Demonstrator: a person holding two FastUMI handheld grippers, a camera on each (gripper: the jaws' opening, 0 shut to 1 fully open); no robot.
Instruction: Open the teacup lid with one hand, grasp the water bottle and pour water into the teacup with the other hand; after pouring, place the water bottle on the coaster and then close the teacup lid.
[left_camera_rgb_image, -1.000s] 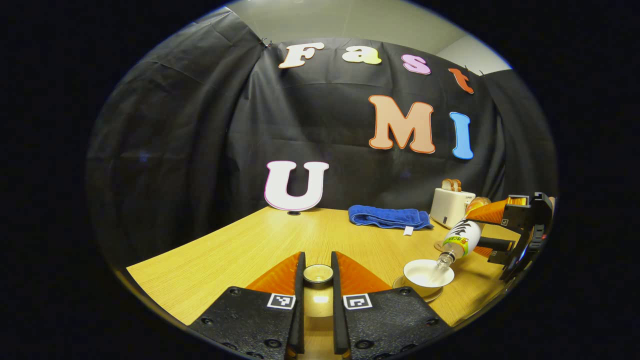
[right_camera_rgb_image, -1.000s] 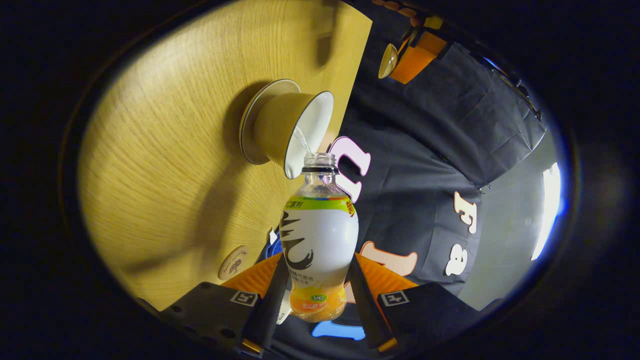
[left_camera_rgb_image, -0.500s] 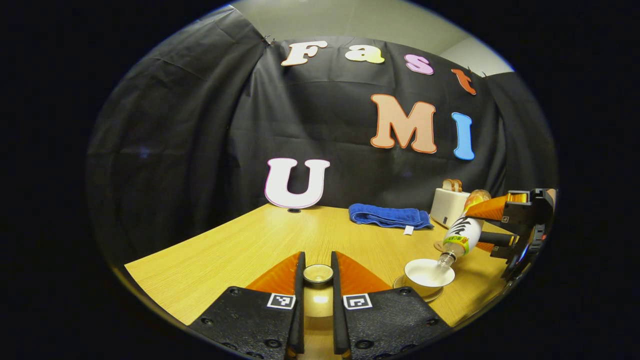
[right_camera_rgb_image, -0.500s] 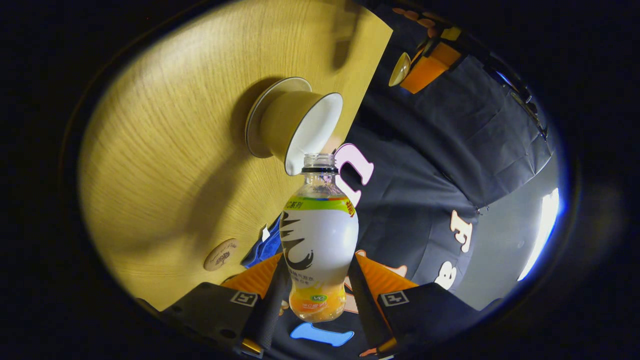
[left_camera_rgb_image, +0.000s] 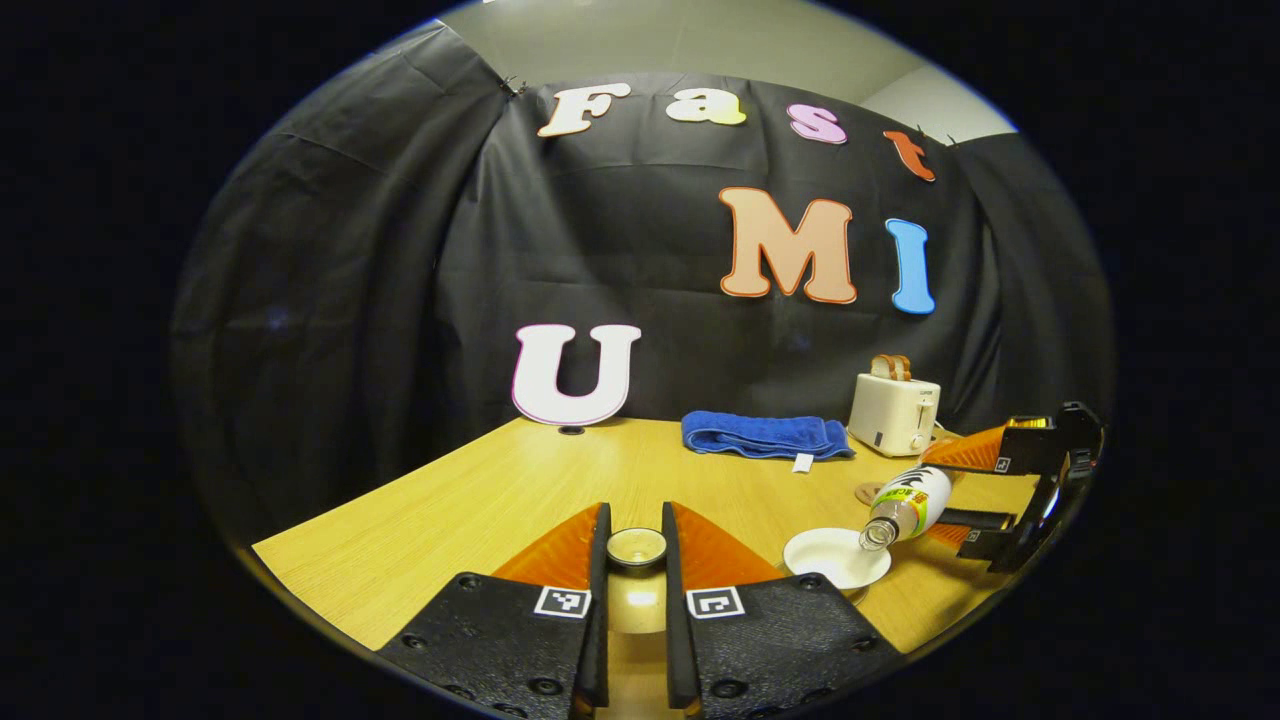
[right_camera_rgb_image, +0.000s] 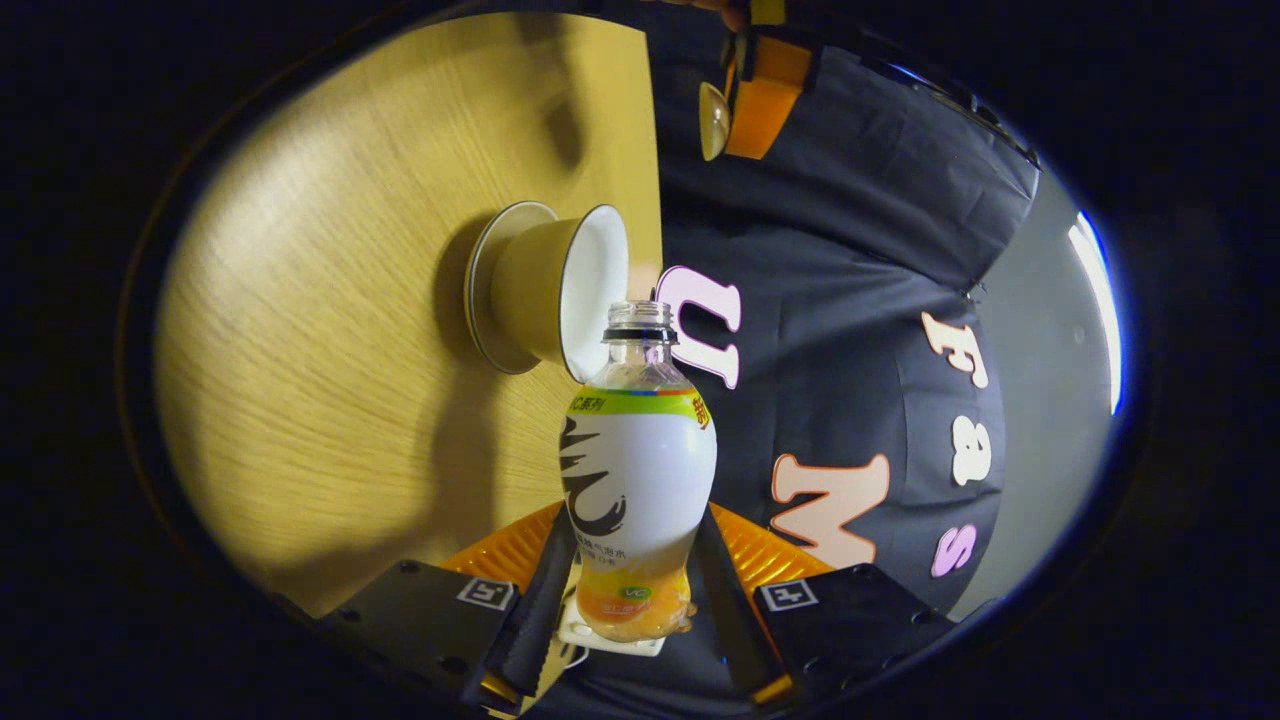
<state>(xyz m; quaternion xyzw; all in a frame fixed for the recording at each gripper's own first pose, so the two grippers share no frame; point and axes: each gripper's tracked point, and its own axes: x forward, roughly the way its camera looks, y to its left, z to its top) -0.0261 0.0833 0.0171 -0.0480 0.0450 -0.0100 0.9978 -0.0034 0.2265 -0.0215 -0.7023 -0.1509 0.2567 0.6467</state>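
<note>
My left gripper (left_camera_rgb_image: 636, 535) is shut on the knob of the teacup lid (left_camera_rgb_image: 636, 549), held above the table's near edge. The teacup (left_camera_rgb_image: 837, 556), white inside, stands uncovered on its saucer to the right. My right gripper (right_camera_rgb_image: 637, 535) is shut on the water bottle (right_camera_rgb_image: 637, 470), which lies almost level with its open mouth at the cup's rim (right_camera_rgb_image: 590, 290). I see no stream at the mouth. From the left gripper view the bottle (left_camera_rgb_image: 908, 502) and right gripper (left_camera_rgb_image: 1010, 490) hang just right of the cup. The round coaster (left_camera_rgb_image: 867, 493) lies behind the cup.
A folded blue towel (left_camera_rgb_image: 765, 436) and a white toaster (left_camera_rgb_image: 893, 412) with bread in it stand at the back of the wooden table (left_camera_rgb_image: 480, 500). The other gripper with the lid (right_camera_rgb_image: 714, 120) hangs beyond the table edge in the right gripper view.
A stream ran from the bottle into the cup one second ago; none shows now. The right gripper has dropped lower and the bottle lies flatter. My left gripper still holds the lid.
</note>
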